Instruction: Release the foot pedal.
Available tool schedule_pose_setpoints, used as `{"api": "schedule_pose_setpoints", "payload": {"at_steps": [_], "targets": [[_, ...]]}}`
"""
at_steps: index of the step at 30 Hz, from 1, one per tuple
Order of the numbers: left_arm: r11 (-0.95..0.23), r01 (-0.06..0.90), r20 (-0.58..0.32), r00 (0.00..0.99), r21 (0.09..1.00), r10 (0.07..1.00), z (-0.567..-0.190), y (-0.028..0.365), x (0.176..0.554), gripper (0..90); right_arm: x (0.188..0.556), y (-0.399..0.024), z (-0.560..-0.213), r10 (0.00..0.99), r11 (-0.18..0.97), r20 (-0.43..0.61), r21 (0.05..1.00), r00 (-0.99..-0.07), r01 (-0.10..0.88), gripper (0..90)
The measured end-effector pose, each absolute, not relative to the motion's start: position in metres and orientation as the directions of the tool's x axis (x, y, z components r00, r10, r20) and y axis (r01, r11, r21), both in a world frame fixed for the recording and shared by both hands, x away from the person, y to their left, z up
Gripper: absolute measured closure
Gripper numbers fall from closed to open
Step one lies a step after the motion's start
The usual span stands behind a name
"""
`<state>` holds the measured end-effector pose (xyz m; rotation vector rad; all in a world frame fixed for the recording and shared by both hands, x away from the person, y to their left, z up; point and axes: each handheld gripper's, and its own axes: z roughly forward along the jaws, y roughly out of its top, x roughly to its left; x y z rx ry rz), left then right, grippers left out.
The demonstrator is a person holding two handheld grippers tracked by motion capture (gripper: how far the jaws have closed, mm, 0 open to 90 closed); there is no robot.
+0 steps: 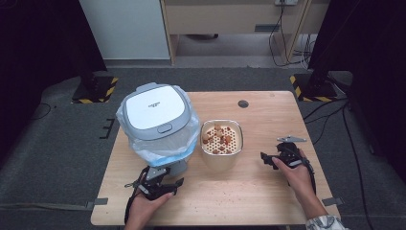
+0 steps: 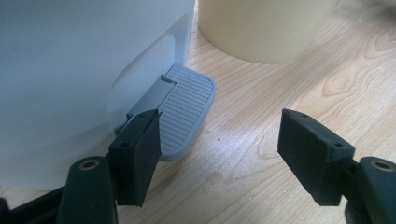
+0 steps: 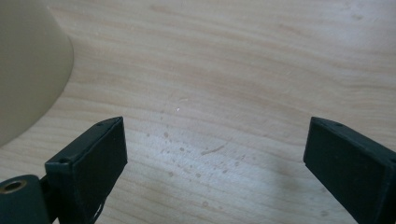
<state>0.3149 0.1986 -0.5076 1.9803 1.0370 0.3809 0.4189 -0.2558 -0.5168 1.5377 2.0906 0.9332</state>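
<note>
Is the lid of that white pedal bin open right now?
No, in the high view the grey-rimmed lid lies flat and closed on top of the bin, with its plastic liner bunched beneath.

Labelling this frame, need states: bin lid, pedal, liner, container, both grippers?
bin lid: closed.
pedal: up, nothing pressing on it; one jaw of the left gripper beside it.
bag liner: fitted, folded over the bin rim.
beige container: upright, uncovered, brown food pieces on a perforated insert.
left gripper: open, holding nothing.
right gripper: open, holding nothing, over bare table.
</note>
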Motion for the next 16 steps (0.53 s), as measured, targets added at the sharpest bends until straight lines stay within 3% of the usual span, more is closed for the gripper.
{"api": "schedule_pose_setpoints", "payload": {"at_steps": [5, 10, 16], "targets": [[-0.298, 0.525, -0.11, 0.612, 0.797, 0.783, -0.507, 0.198, 0.315, 27.8, 0.42, -0.247, -0.531, 0.943, 0.2, 0.064, 0.673, -0.326, 0.712, 6.2], [-0.297, 0.525, -0.111, 0.612, 0.798, 0.783, -0.507, 0.199, 0.316, 27.3, 0.42, -0.235, -0.537, 0.949, 0.23, -0.002, 0.687, -0.314, 0.689, 2.7], [-0.314, 0.518, -0.101, 0.625, 0.795, 0.774, -0.508, 0.198, 0.317, 26.2, 0.416, -0.224, -0.54, 0.944, 0.234, 0.0, 0.704, -0.329, 0.67, 0.6]]}}
